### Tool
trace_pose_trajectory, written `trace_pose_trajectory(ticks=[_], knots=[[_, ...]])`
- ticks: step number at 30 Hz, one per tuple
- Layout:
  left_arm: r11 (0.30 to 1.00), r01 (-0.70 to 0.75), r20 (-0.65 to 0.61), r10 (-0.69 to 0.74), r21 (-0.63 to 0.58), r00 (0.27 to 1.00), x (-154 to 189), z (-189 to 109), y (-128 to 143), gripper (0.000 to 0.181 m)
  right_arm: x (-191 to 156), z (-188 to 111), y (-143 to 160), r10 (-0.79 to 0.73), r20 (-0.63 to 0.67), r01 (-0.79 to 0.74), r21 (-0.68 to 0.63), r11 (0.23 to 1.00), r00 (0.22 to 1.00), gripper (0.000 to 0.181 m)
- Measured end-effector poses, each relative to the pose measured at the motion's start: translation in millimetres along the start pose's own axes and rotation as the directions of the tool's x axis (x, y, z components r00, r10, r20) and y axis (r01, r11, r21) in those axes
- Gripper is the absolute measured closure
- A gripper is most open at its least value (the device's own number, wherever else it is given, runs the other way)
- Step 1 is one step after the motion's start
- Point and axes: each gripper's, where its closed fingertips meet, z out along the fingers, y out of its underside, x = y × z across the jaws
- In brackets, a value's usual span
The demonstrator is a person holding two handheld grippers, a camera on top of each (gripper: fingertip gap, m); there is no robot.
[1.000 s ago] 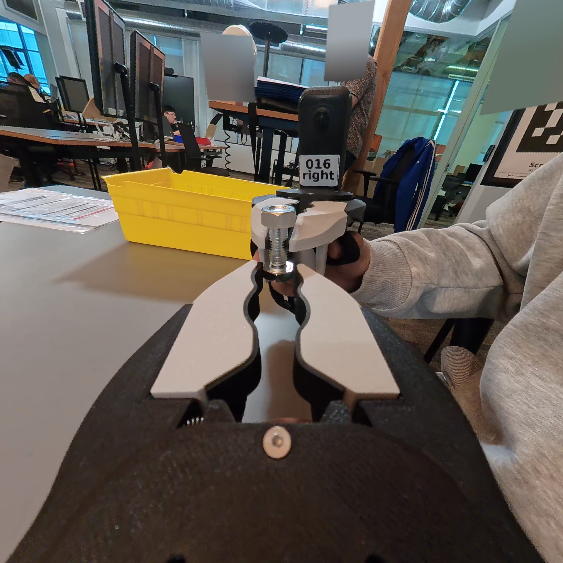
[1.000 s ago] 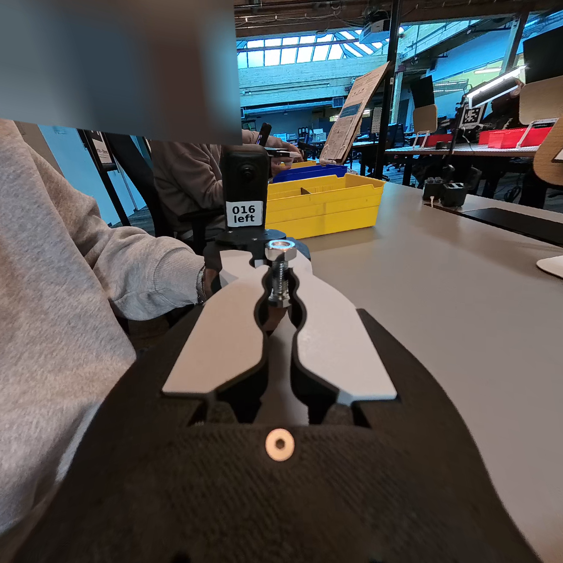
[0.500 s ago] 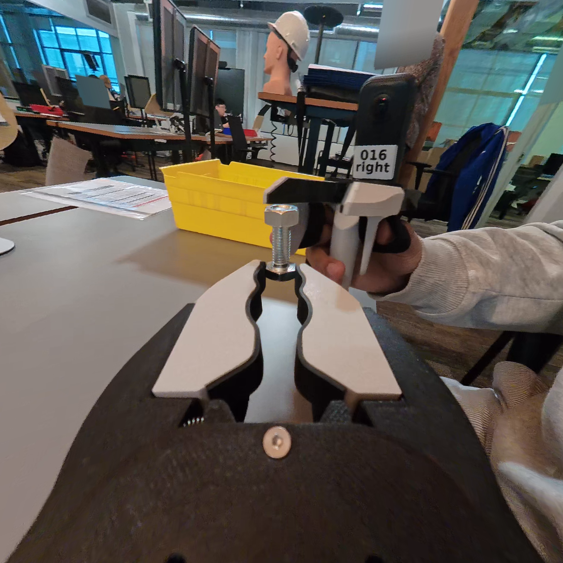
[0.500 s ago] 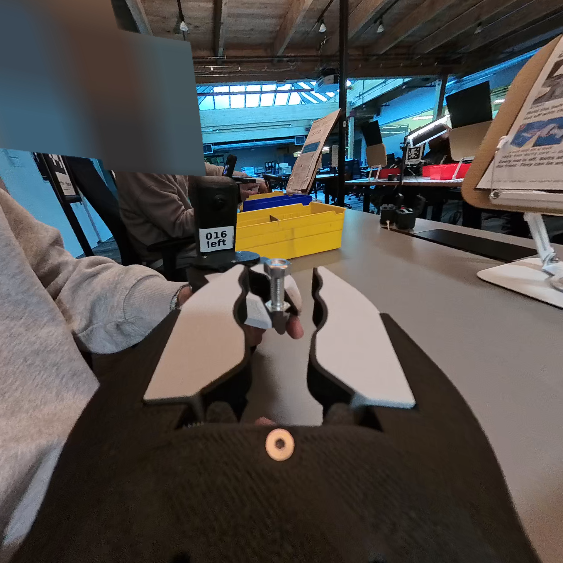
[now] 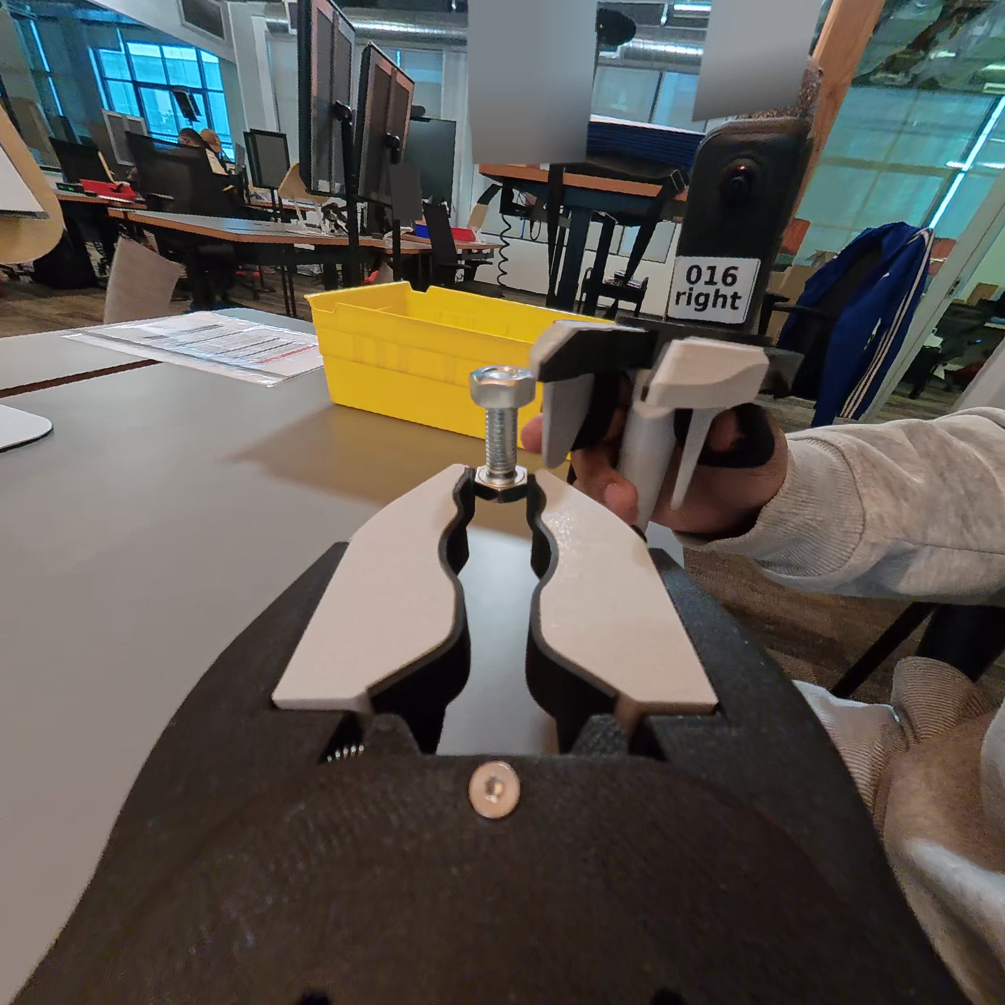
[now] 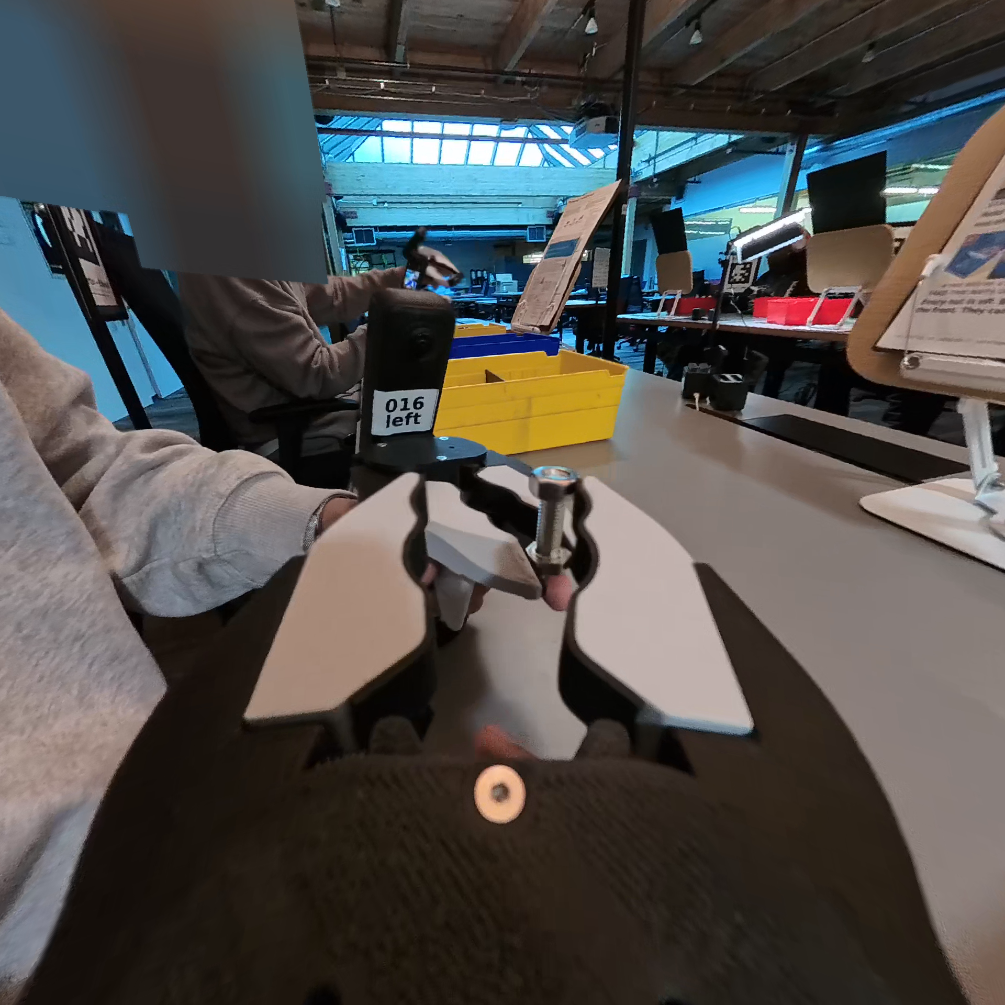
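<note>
Fingers (image 5: 413,571) level — nut (image 5: 498,481) pinched

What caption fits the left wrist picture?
Left tongs pinch the nut under an upright bolt, with open right tongs beside it.

Yellow bin (image 5: 435,348) and laminated sheet (image 5: 201,342) on grey table (image 5: 136,516)

The left gripper (image 5: 499,484) is level with its tips pinched close together, while the right gripper (image 6: 500,503), spread wide, faces it closely, each gripped by a grey-sleeved hand (image 5: 701,478)
</note>
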Motion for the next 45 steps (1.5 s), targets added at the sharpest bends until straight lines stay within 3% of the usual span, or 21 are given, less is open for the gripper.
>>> trace_pose_trajectory(ticks=[2,4,9,15,23,28,30,33,40,45], knots=[[1.0,0.006,0.001,-0.006,0.002,1.0,-0.6,-0.2,-0.5,0.162,0.5,-5.1,-3.3,0.018,0.011,-0.018,0.005,1.0,1.0,0.152],[1.0,0.003,0.006,-0.002,-0.005,1.0,-1.1,0.2,0.8,0.162,4.6,-8.2,-7.2,0.031,-0.005,-0.031,0.024,0.999,0.999,0.154],[1.0,-0.011,0.012,0.011,-0.027,1.0,-0.5,1.7,3.8,0.162,11.0,-5.8,-8.3,0.0,-0.057,0.003,0.055,0.998,0.998,0.126],[1.0,-0.007,-0.001,0.007,-0.023,1.0,1.4,1.3,2.4,0.162,5.0,3.6,6.1,-0.053,-0.047,0.052,-0.02,0.998,0.997,0.119],[0.998,-0.015,0.005,0.016,-0.058,1.0,1.5,3.1,7.1,0.162,5.1,5.8,8.3,-0.063,-0.052,0.061,-0.023,0.998,0.997,0.111],[0.999,0.006,0.048,-0.004,-0.044,0.999,-8.1,0.4,4.6,0.162,4.4,-0.5,7.6,0.002,-0.011,-0.002,-0.025,1.0,1.0,0.131],[0.999,0.008,0.052,-0.006,-0.044,0.999,-9.3,-0.2,4.5,0.162,0.5,-5.8,6.8,0.056,0.043,-0.054,-0.035,0.998,0.997,0.167],[0.998,-0.003,0.05,0.006,-0.057,0.999,-8.1,0.7,6.3,0.162,8.1,-7.1,5.0,0.085,0.011,-0.085,-0.022,0.996,0.996,0.154],[0.997,-0.018,0.038,0.021,-0.079,0.999,-3.8,3.2,9.4,0.162,12.4,-0.5,8.1,-0.041,-0.058,0.04,-0.023,0.999,0.997,0.126],[0.997,0.004,0.069,0.001,-0.076,0.998,-10.9,1.4,8.9,0.162,5.9,3.5,12.8,-0.032,-0.036,0.03,-0.052,0.998,0.999,0.124]])
